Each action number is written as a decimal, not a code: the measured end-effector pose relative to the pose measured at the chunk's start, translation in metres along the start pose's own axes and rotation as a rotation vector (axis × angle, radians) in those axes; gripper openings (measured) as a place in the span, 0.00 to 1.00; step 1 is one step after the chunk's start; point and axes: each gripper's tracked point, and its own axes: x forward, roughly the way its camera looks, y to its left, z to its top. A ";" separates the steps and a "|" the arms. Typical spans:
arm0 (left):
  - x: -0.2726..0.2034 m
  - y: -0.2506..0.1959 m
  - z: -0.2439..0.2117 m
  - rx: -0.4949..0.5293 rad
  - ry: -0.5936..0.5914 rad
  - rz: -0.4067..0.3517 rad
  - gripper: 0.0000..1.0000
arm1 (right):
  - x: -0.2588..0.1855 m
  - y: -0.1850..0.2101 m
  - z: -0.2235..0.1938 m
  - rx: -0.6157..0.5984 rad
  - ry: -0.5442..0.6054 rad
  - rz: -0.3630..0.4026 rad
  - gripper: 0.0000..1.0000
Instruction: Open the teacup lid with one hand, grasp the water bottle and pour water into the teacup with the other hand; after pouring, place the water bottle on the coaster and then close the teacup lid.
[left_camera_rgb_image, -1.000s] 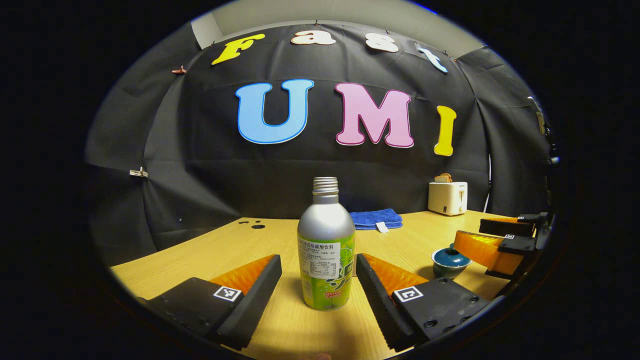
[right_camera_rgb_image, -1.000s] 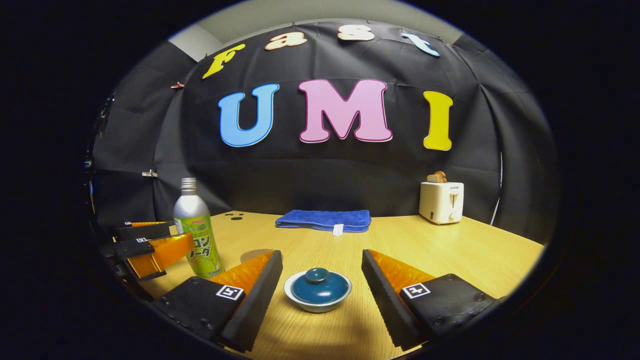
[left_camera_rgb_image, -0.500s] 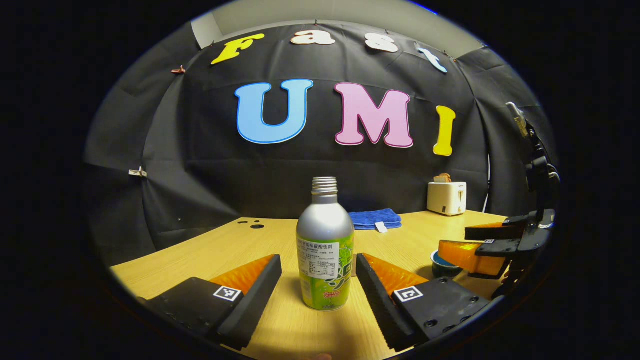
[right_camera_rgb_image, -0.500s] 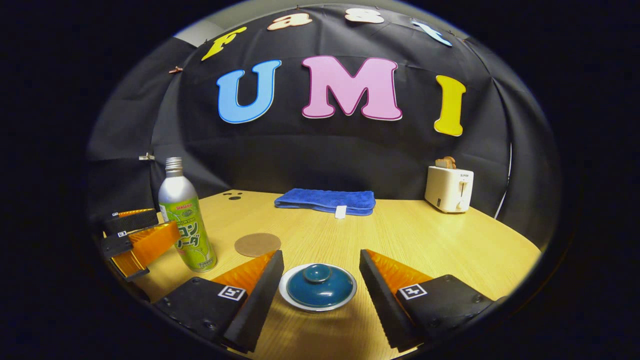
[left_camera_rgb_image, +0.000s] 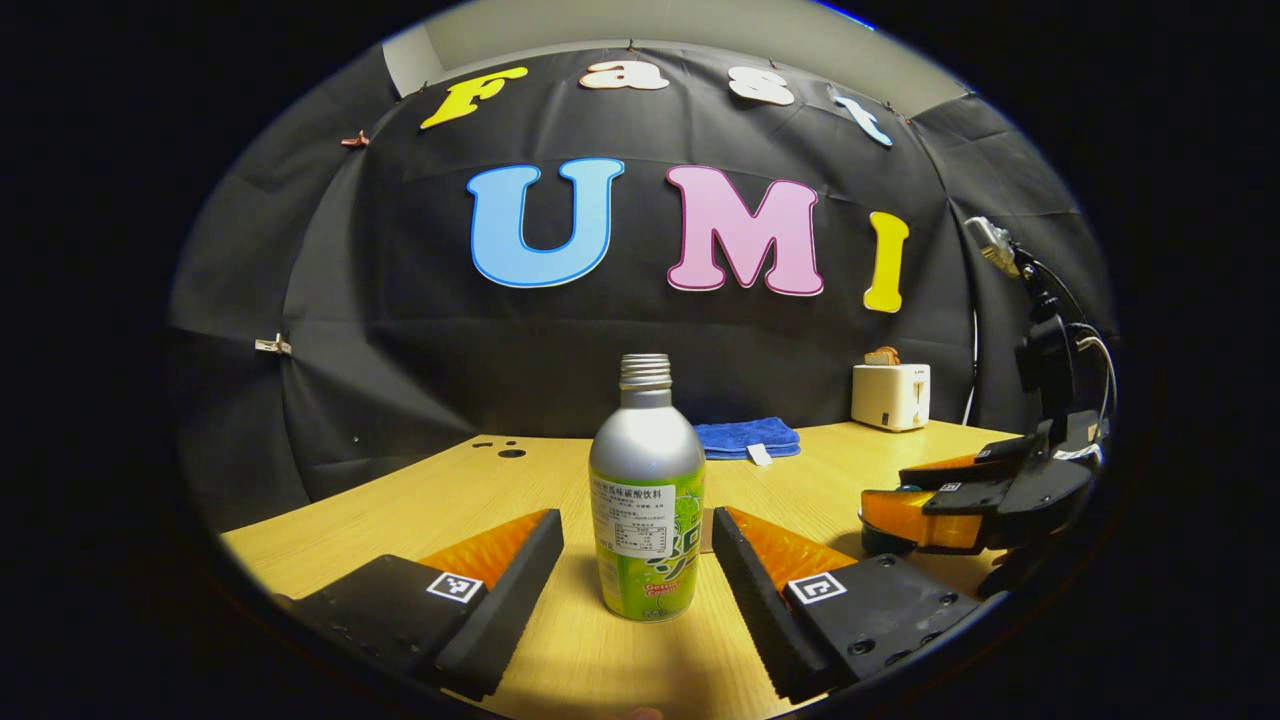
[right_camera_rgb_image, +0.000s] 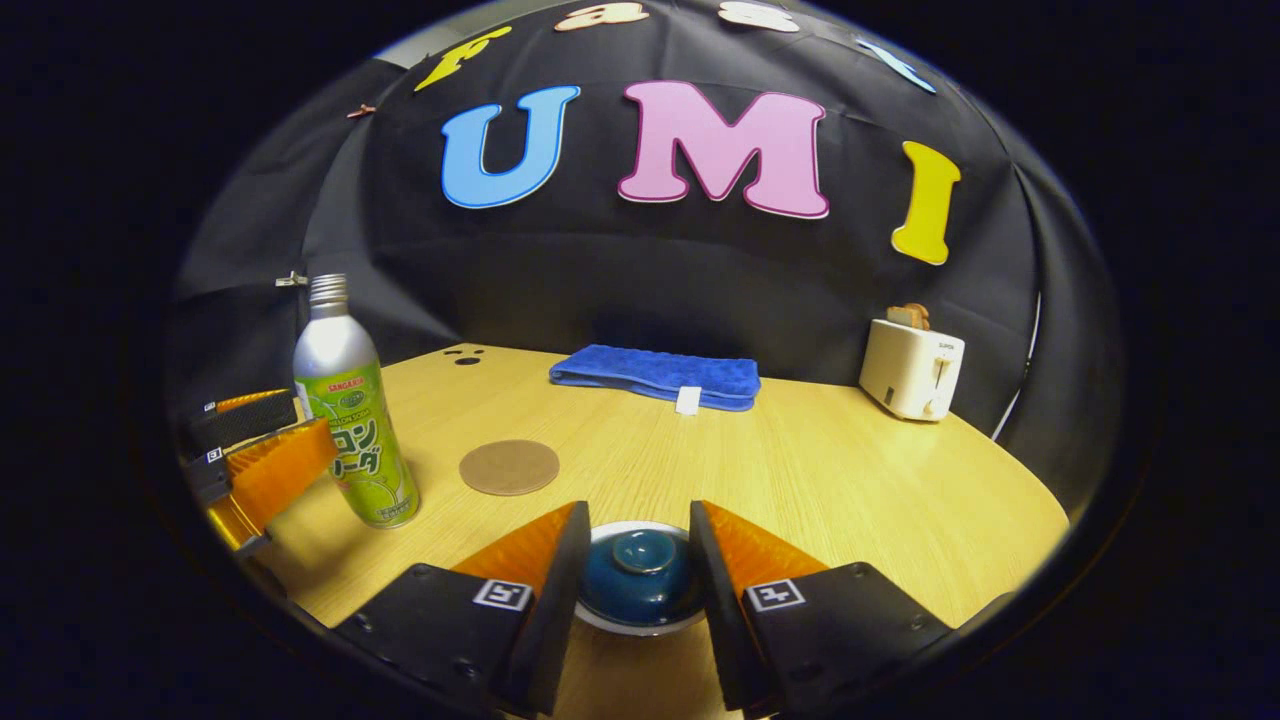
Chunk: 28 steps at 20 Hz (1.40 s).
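Over the teacup lid (right_camera_rgb_image: 640, 572) the right gripper (right_camera_rgb_image: 628, 585) brackets the knob, half-closed, not yet pinching — centre first — while beside it the left gripper (left_camera_rgb_image: 638, 560) stands wide around the bottle (left_camera_rgb_image: 647, 490).

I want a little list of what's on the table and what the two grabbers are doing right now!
table: wooden
bottle: upright, no cap, between the left gripper's open fingers, not squeezed
teacup: lid on, knob on top
right gripper: fingers down on either side of the lid; contact cannot be told
coaster: round, brown, bare, beside the bottle
towel: blue, folded, at the back
toaster: white, back right
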 end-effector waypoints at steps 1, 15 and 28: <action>0.000 0.000 -0.001 0.000 0.000 0.000 0.95 | -0.002 0.001 0.000 -0.001 0.001 0.002 0.59; 0.000 -0.001 -0.001 -0.001 -0.001 -0.002 0.95 | -0.025 -0.007 0.024 0.065 -0.173 0.030 0.28; 0.044 -0.005 0.000 0.000 -0.004 -0.013 0.95 | -0.036 -0.063 0.028 0.098 -0.251 -0.091 0.28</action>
